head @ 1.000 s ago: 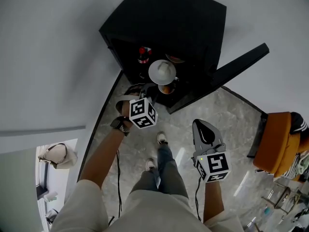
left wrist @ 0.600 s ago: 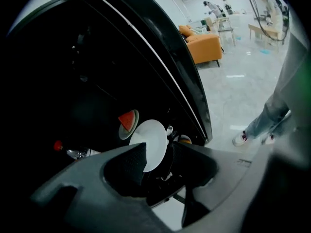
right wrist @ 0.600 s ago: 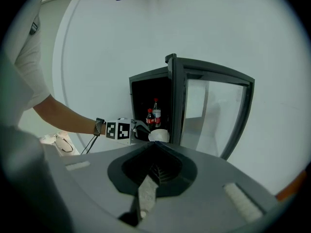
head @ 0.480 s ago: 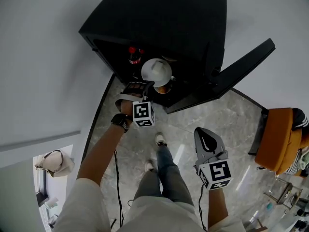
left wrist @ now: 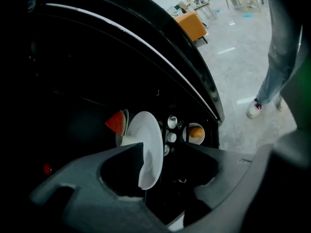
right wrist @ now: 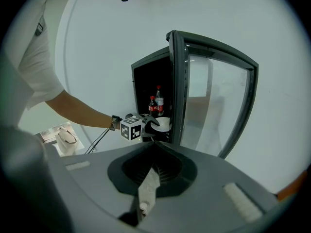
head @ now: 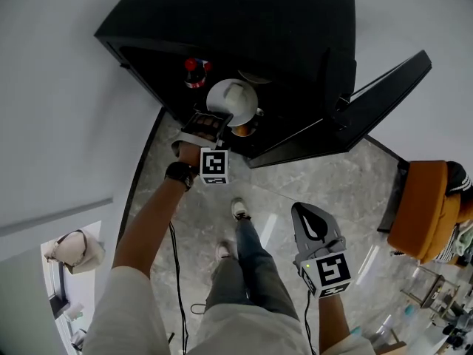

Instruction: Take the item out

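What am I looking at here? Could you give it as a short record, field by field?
Place: small black fridge, glass door open
Inside: white plate, red-capped bottle, watermelon slice, something orange in a cup
Left gripper: reached into the fridge, jaws opening, plate's rim between them
Right gripper: held low, away from the fridge, jaws together, nothing in them
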A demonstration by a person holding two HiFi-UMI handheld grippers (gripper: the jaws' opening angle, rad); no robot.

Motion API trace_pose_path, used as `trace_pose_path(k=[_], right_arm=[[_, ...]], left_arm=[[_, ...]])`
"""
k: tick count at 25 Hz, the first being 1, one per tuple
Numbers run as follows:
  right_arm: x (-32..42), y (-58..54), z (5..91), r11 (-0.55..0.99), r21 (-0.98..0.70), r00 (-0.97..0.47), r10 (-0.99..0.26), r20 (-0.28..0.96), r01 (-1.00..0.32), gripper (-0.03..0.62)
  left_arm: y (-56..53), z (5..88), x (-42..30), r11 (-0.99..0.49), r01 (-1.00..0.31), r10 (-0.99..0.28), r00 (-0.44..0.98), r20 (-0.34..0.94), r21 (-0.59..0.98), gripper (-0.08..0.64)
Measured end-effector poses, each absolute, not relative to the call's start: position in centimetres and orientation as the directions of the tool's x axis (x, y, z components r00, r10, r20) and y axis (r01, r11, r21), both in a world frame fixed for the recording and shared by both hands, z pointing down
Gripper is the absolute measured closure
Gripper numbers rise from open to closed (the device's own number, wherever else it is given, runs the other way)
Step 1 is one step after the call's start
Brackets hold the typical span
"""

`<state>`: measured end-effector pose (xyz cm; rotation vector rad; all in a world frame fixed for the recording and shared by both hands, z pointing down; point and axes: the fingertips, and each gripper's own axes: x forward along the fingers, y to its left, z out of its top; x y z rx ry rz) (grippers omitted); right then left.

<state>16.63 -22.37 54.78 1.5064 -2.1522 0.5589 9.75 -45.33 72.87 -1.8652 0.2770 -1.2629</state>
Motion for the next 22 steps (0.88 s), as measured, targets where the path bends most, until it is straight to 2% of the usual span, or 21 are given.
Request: trace_pose_path(k=[4, 8, 13, 18, 22], right_arm=[[16.5, -21.4, 55.9, 0.322, -0.088, -0.310, -0.744, 0.592, -0.943, 0.584], [16.8, -20.4, 57.1, 0.314, -0.097, -0.306, -0.732, 0.608, -0.944, 0.584], [17.4, -19.2, 58.0, 0.295, -0.106, -0.295, -0.724, 0.623, -0.950, 0.584], [17.4, -18.7, 58.5, 0.290, -0.107, -0.291, -0.723, 0.627, -0.951, 0.584], [17.4, -18.2, 58.6, 0.286, -0.105, -0.287, -0.727, 0.623, -0.953, 0.584]], left_arm=[[-45.3, 73.9, 10.5, -0.540, 0.299, -0.621, 0.489, 0.612, -0.787, 0.350], [-45.8, 73.6, 11.5, -0.487, 0.243, -0.649, 0.542, 0.534, -0.839, 0.353], [-46.2, 74.4, 11.3, -0.438, 0.260, -0.670, 0.544, 0.505, -0.861, 0.370], [-46.4, 73.9, 11.2, -0.395, 0.240, -0.698, 0.550, 0.459, -0.887, 0.439], [-46.4, 73.0, 11.2, -0.338, 0.229, -0.721, 0.561, 0.408, -0.913, 0.548]])
